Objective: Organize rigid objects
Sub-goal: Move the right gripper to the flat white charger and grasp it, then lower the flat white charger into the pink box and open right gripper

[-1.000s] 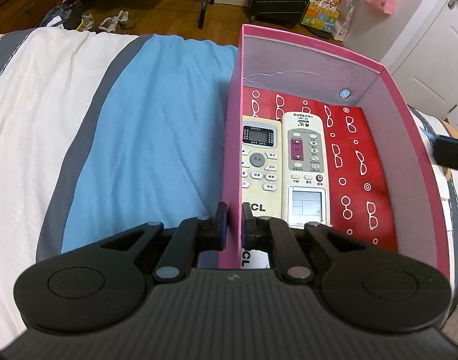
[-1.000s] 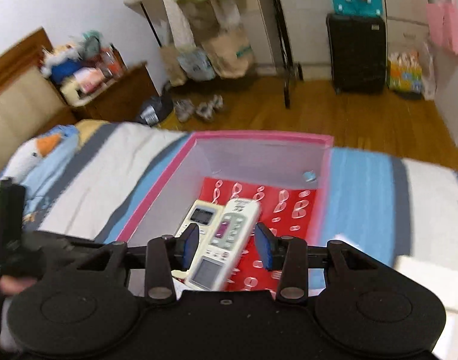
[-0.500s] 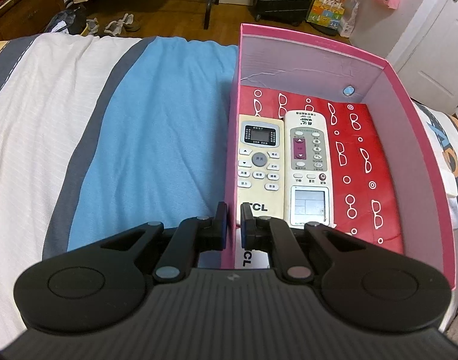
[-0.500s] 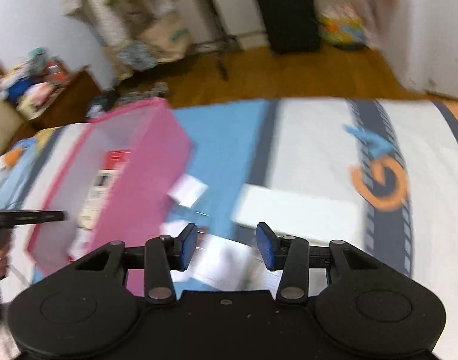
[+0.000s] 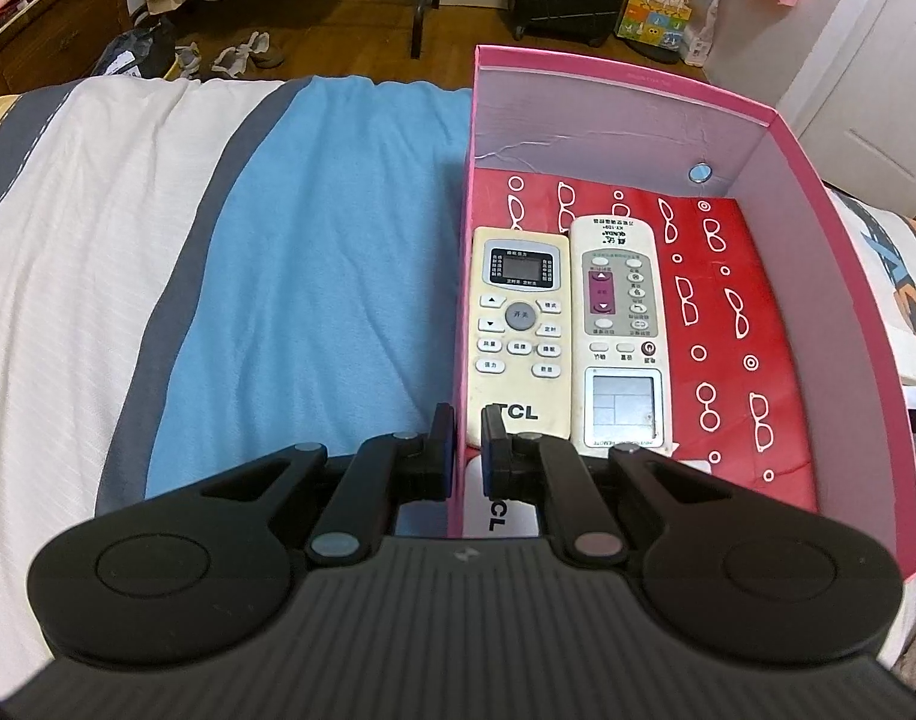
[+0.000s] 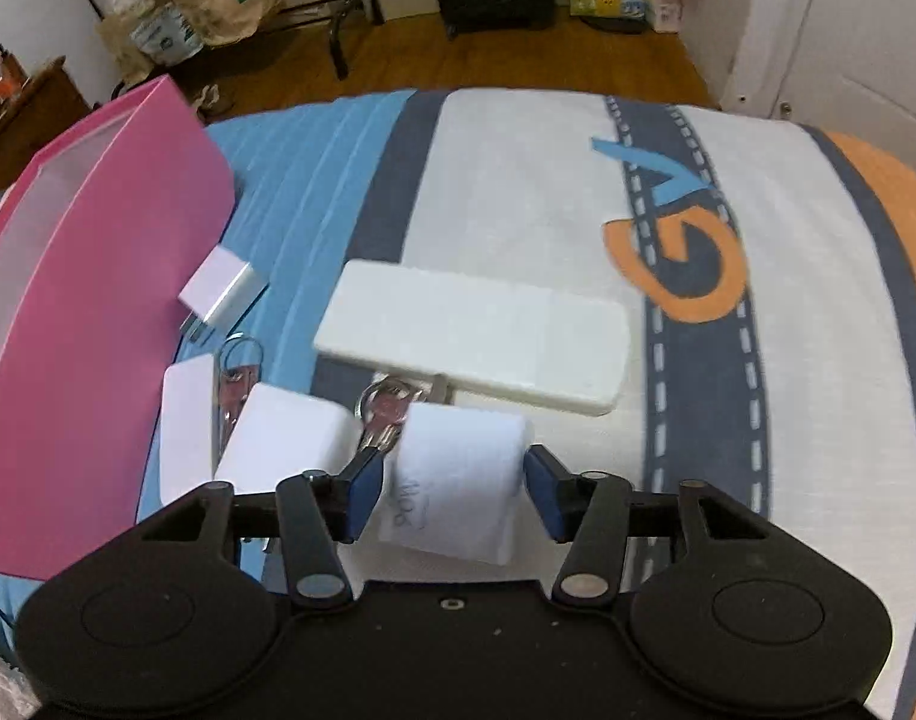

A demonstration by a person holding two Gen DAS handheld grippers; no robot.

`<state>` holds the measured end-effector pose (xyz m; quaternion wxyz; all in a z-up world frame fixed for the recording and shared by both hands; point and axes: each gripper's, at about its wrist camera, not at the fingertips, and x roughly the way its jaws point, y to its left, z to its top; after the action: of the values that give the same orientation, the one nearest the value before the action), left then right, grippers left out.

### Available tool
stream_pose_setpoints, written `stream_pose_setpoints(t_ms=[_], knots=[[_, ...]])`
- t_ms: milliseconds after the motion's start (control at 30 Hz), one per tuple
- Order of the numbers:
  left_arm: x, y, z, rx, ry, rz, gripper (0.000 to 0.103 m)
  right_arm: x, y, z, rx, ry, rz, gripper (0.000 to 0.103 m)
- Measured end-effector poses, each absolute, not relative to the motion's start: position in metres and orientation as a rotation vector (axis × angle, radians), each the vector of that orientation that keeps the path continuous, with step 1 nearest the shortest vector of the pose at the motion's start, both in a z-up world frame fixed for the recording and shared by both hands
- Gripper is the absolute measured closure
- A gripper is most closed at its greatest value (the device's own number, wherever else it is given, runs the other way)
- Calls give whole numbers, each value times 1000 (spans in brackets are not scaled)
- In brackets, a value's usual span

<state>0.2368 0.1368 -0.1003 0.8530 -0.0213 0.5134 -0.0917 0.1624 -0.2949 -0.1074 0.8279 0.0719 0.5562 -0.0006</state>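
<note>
My left gripper [image 5: 467, 438] is shut on the near left wall of the pink box [image 5: 848, 300]. Inside the box lie a cream TCL remote [image 5: 518, 330] and a white remote [image 5: 620, 324] side by side; a third white item marked "CL" [image 5: 500, 516] shows under the fingers. My right gripper [image 6: 452, 492] hovers over the bedspread to the right of the pink box [image 6: 98, 330], its jaws opening. A white block with handwriting [image 6: 458, 480] lies between them, and the pads stand clear of it.
Around the block lie a white cube [image 6: 284, 444], a long flat white remote [image 6: 476, 342], keys on a ring [image 6: 386, 414], a small silver-edged white box [image 6: 224, 288] and a white slab [image 6: 185, 420]. Striped bedding spreads right. Wooden floor, bags and a suitcase lie beyond.
My right gripper swung from above the box out to the right and came down over the white blocks, its jaws widening. My left gripper kept its hold on the box wall.
</note>
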Motion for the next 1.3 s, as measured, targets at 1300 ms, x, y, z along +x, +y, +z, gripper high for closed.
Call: stream_pose_setpoints(t_ms=[1300], knots=[[236, 141, -103, -80, 1085, -205, 95, 144, -95, -14, 11, 928, 548, 46]])
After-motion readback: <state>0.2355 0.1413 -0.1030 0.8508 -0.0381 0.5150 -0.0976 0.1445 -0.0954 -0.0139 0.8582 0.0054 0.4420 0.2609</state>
